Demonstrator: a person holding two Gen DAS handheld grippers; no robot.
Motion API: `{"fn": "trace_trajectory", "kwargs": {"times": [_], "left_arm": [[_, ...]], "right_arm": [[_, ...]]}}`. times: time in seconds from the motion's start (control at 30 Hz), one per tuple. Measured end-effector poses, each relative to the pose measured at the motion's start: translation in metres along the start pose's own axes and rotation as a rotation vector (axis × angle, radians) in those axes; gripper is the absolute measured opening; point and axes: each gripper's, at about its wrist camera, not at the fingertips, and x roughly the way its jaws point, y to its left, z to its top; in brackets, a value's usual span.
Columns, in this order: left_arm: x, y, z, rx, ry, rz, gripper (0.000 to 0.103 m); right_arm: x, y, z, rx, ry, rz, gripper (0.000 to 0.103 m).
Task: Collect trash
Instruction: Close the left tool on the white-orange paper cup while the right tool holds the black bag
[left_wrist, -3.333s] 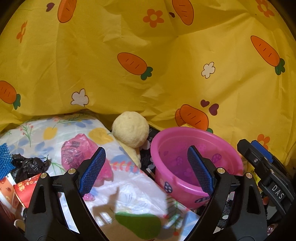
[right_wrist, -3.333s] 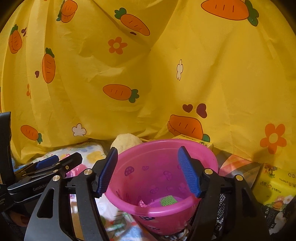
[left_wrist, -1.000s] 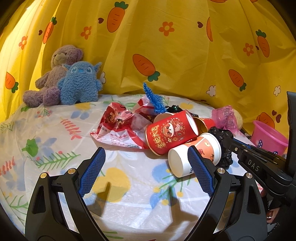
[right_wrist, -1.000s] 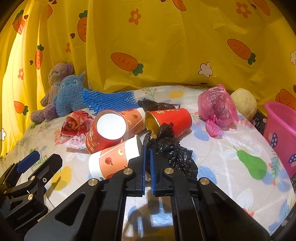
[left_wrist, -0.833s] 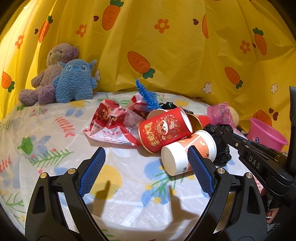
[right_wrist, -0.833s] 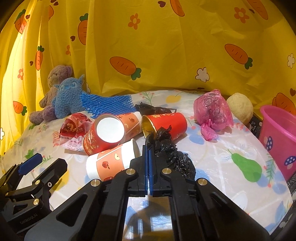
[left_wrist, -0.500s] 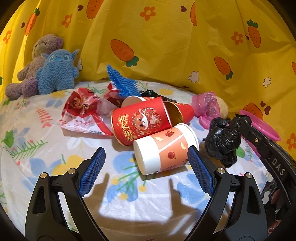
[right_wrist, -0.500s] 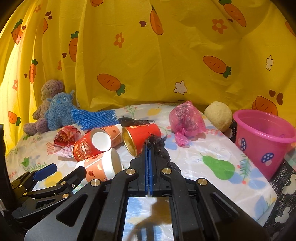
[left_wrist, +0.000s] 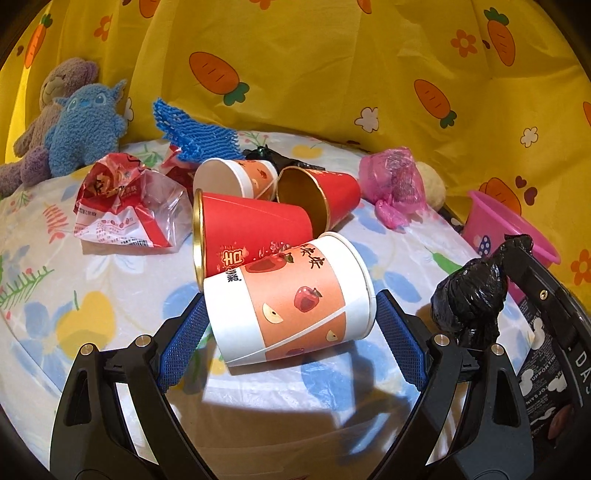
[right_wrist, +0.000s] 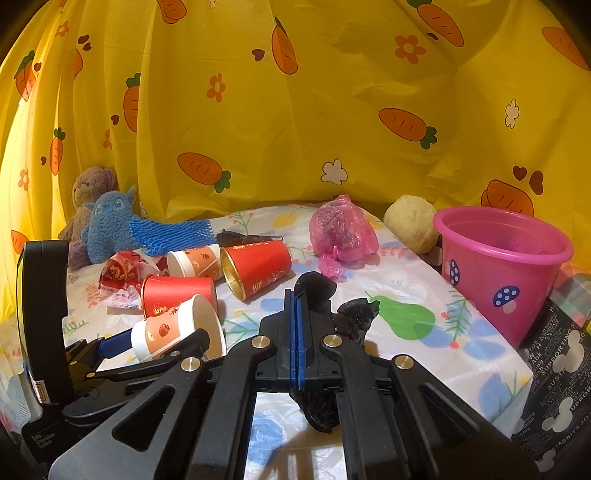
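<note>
Black bag lifted by right gripper | apple cup now between left jaws

Surface: table under a floral/fruit-print plastic cover. Lying on it: 4 paper cups on their sides, crumpled red snack wrapper, blue foam net, pink plastic bag, 2 plush toys at the far-left edge.

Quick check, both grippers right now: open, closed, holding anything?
Left gripper: open, jaws astride the apple-print paper cup.
Right gripper: closed on the black plastic bag.
</note>
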Motion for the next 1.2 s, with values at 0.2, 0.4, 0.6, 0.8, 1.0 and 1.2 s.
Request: {"fn": "trace_trajectory", "kwargs": {"times": [0.2, 0.4, 0.6, 0.8, 1.0, 1.2], "left_arm": [[0.000, 0.007, 0.001, -0.028, -0.005, -0.038, 0.082], [-0.007, 0.016, -0.001, -0.048, -0.026, -0.052, 0.081], [-0.027, 0.024, 0.004, -0.056, -0.082, -0.066, 0.081], [-0.041, 0.022, 0.013, -0.047, -0.121, -0.081, 0.081], [-0.045, 0.006, 0.024, -0.010, -0.134, -0.117, 0.081], [-0.046, -0.026, 0.044, 0.038, -0.153, -0.188, 0.081]], "right_arm": [[0.000, -0.003, 0.000, 0.009, 0.003, 0.002, 0.002], [-0.001, -0.003, 0.000, 0.010, 0.003, 0.007, 0.002], [-0.003, -0.004, 0.002, 0.014, -0.002, 0.021, 0.002], [-0.007, -0.009, 0.006, 0.021, -0.012, 0.033, 0.002], [-0.013, -0.014, 0.015, 0.009, -0.031, 0.024, 0.002], [-0.019, -0.028, 0.031, -0.010, -0.065, -0.003, 0.002]]}}
